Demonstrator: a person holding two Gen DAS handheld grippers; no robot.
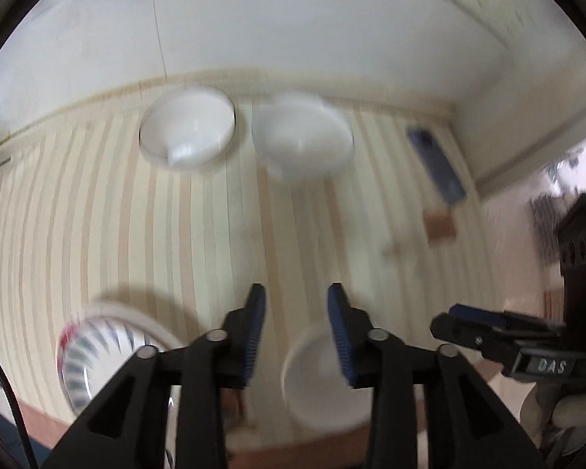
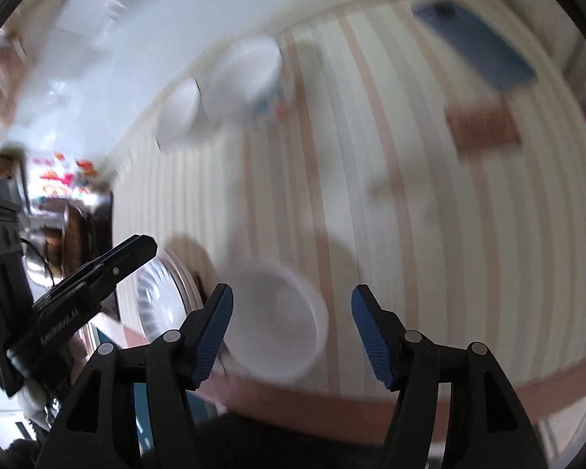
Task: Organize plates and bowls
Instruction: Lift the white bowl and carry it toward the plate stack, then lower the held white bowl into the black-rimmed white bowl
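Observation:
Two white bowls (image 1: 187,131) (image 1: 302,136) stand side by side at the far edge of the striped table, near the wall. A small white bowl (image 1: 316,383) sits at the near edge, just below my left gripper (image 1: 297,301), which is open and empty. A patterned plate (image 1: 93,355) lies at the near left. In the right wrist view the small white bowl (image 2: 277,320) lies between and below the fingers of my open right gripper (image 2: 291,301). The patterned plate (image 2: 160,297) is to its left, the two far bowls (image 2: 179,113) (image 2: 248,74) at upper left. Both views are blurred.
A blue phone (image 1: 437,164) (image 2: 472,43) lies at the far right of the table, with a brown card (image 1: 441,226) (image 2: 484,129) nearer. A white wall runs along the far side. The right gripper (image 1: 488,328) shows at the right of the left wrist view.

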